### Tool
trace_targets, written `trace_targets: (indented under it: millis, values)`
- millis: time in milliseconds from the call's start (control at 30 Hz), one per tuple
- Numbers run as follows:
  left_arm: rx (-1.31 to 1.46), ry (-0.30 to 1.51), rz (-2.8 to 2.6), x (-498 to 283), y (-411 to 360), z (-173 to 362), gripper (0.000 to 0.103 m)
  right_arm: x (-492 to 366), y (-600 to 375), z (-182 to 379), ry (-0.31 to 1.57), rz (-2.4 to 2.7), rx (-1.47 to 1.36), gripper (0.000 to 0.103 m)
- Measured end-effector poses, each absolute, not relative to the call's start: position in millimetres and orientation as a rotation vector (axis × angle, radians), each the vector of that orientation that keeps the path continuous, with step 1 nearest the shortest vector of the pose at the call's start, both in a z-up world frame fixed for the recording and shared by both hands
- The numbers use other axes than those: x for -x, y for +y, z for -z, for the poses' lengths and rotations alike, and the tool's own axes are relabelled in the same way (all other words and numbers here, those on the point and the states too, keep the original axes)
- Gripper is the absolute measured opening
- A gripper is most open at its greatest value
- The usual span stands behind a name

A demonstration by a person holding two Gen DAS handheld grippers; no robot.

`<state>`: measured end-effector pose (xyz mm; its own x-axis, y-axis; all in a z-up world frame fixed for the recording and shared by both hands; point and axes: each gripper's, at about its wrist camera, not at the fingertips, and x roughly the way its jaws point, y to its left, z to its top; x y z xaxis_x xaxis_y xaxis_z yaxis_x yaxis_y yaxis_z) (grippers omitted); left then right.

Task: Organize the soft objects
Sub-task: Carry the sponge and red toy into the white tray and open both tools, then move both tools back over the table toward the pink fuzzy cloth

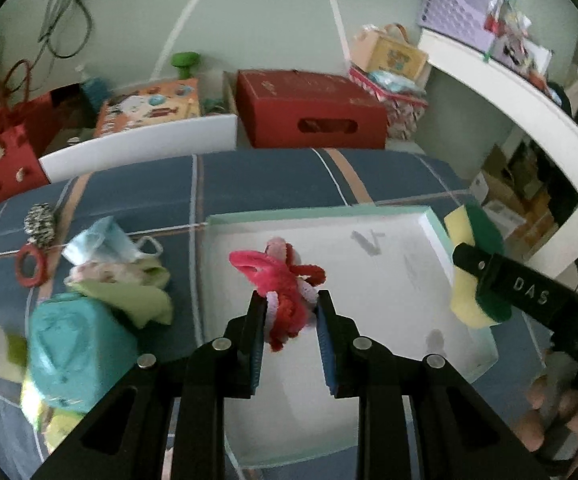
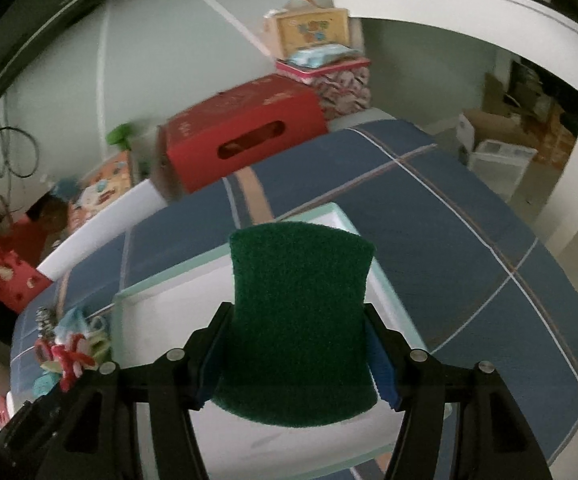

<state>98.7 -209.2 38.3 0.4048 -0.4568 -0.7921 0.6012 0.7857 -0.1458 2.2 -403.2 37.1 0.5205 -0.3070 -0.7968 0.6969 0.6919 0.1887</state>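
Left gripper [image 1: 291, 312]: my jaws are narrowed on a tangle of red and pink pipe cleaners [image 1: 285, 280]; it sticks out forward past my tips.
Right gripper [image 2: 295, 354]: clamped on a sponge [image 2: 299, 320], green scrub face up toward my camera, yellow foam showing only from the left view.
Tray [image 1: 369, 216]: white, mint-rimmed, on the plaid blue cloth [image 1: 273, 180]; both my loads hang above it, the bundle over its middle, the sponge at its right rim.
Key relation: the tray floor lies straight below and ahead of my left jaws, so the left hand is nearer a drop; the sponge's long axis runs forward along my right fingers.
Still waiting: mask, cloths and a teal piece piled left of the tray [image 1: 117, 264].
Hedge: blur hides how far the bundle clears the tray floor.
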Motion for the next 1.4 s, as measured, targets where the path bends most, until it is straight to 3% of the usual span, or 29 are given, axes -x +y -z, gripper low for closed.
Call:
trace_targets:
  millis: [367, 433, 500, 567, 600, 767, 833, 967, 1067, 1400]
  values:
    - [-0.29, 0.971, 0.694, -91, -240, 9, 0.028, -14, -411, 8, 0.948, 0.634, -0.542, 0.066]
    - [-0.287, 0.968, 0.695, -90, -239, 7, 0.033, -14, -406, 4, 0.944, 0.634, -0.529, 0.066]
    - [-0.277, 0.963, 0.697, -90, -237, 3, 0.051, -14, -404, 0, 0.939, 0.638, -0.517, 0.068]
    - [-0.27, 0.957, 0.692, -90, -233, -2, 0.066, -14, -402, -6, 0.932, 0.652, -0.507, 0.081]
    - [-0.266, 0.954, 0.688, -91, -232, -5, 0.067, -12, -401, -10, 0.922, 0.659, -0.498, 0.088]
    - [-0.238, 0.943, 0.659, -95, -219, -23, 0.072, -4, -398, -31, 0.872, 0.659, -0.491, 0.093]
    - [-0.225, 0.95, 0.64, -96, -213, -29, 0.078, -2, -395, -37, 0.861, 0.654, -0.485, 0.103]
    - [-0.181, 0.922, 0.598, -97, -193, -47, 0.083, 3, -388, -45, 0.845, 0.641, -0.467, 0.103]
    - [-0.136, 0.898, 0.557, -99, -172, -58, 0.096, 6, -380, -50, 0.829, 0.62, -0.472, 0.103]
    - [-0.027, 0.875, 0.368, -111, -87, -70, 0.099, 0, -340, -62, 0.769, 0.525, -0.429, 0.103]
